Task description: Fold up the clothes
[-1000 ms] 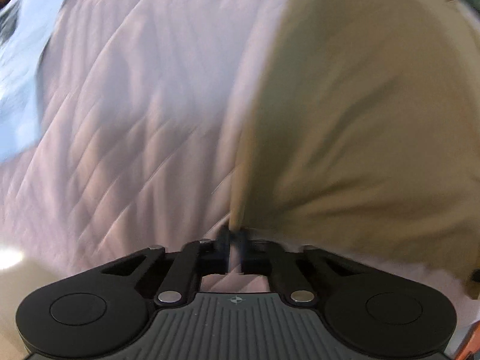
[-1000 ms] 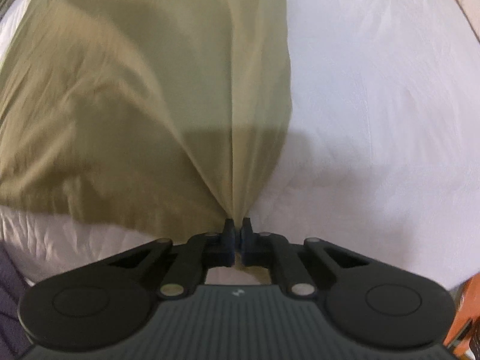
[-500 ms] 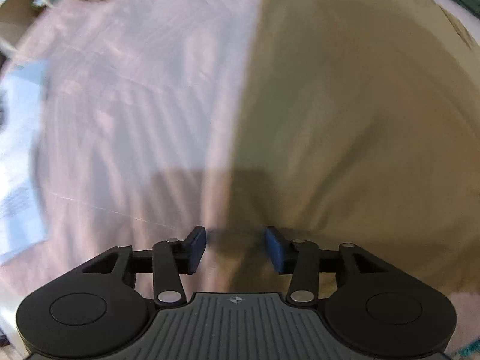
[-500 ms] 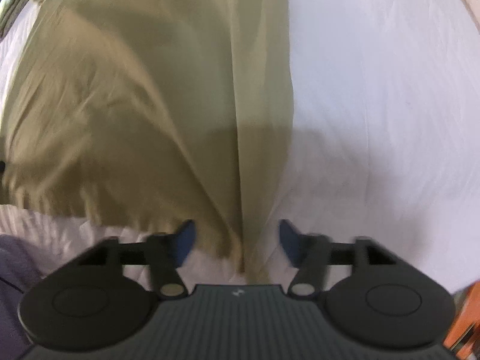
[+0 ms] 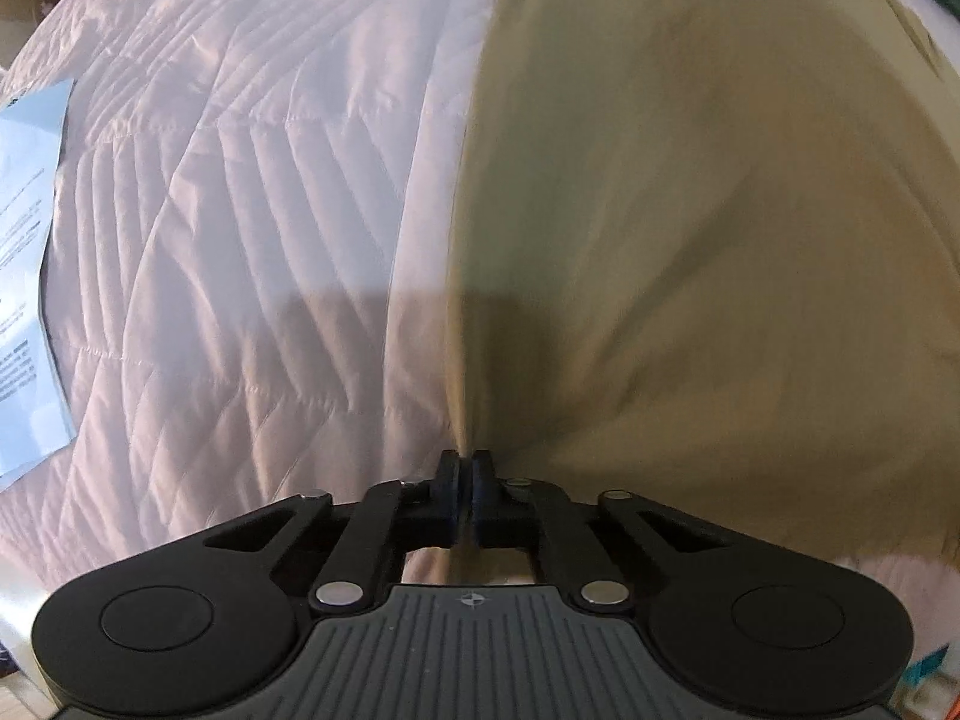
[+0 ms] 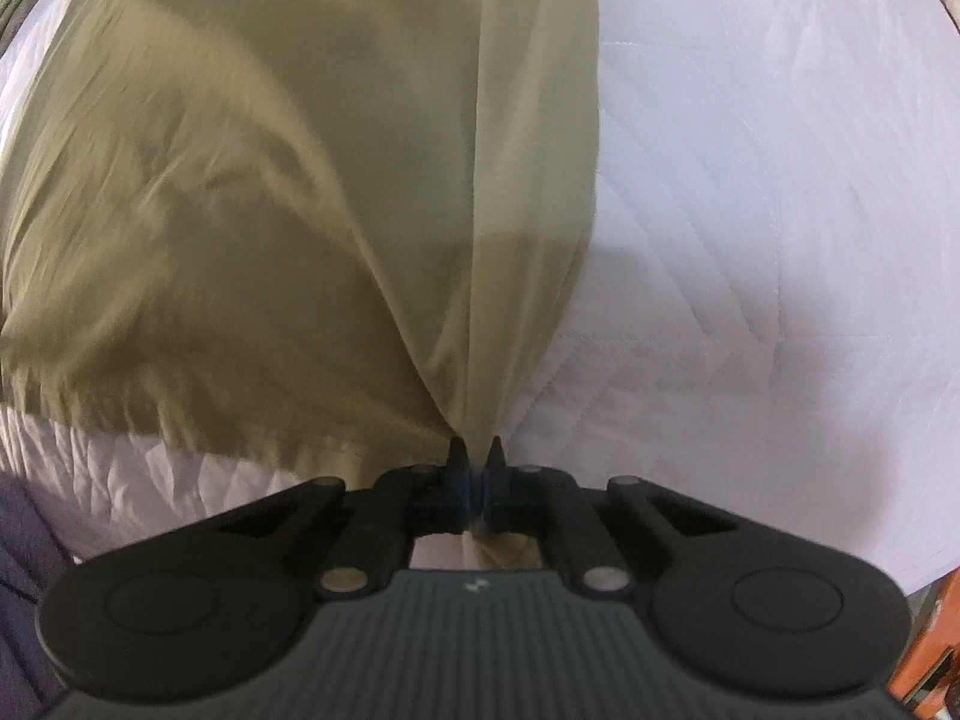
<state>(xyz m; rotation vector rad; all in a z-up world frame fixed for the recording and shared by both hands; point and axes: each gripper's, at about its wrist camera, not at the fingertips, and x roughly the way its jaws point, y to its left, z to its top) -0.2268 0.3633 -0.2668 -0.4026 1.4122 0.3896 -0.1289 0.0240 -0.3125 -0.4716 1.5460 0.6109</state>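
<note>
With both claws pointing straight down at the bed, I'm pinching the same olive-tan garment at two spots along its near edge. My left claw (image 5: 465, 465) is pressed together on the cloth's left near corner; the olive garment (image 5: 690, 210) spreads away and to the right of it, flat over the quilted pale bedspread (image 5: 240, 210). My right claw (image 6: 477, 456) is pressed together on the right near corner, fabric bunched between the pads and gathered into a ridge running away from me; the garment (image 6: 270, 180) lies away and to the left of that claw, its right edge running straight up the view. So the cloth sits between my two hands, long edges running away from me, near hem pulled up at both corners. Next fold likely means carrying both corners forward, away from me, over the far part. Neither hand is nearer, the grips are symmetric. Blue printed sheet (image 5: 27, 276) lies far left on the bedspread, well apart.
</note>
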